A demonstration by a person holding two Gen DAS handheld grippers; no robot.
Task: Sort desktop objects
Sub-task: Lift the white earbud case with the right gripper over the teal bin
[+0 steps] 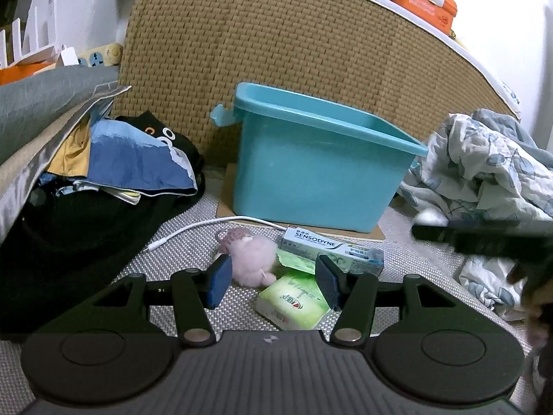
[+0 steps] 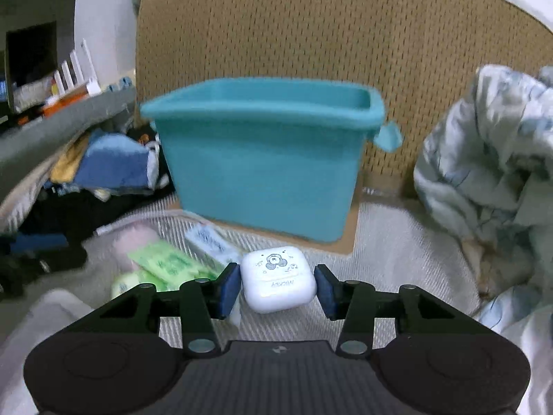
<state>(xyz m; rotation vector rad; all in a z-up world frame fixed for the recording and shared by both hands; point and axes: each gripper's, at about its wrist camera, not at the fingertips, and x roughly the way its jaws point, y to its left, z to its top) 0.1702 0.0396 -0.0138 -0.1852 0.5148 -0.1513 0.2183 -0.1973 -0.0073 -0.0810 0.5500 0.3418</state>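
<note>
Risk we note: white case [image 2: 278,278] sits between right gripper [image 2: 278,285] jaws, contact unclear; rounded shell may squirt out. Left gripper [image 1: 273,285] jaws apart. Teal bin [image 2: 266,159] at 12 o'clock.

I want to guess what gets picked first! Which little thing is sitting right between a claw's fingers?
The white Mickey case, between the right claw pads. The pink plush, green tissue pack and toothpaste box lie beyond the left claw.
</note>
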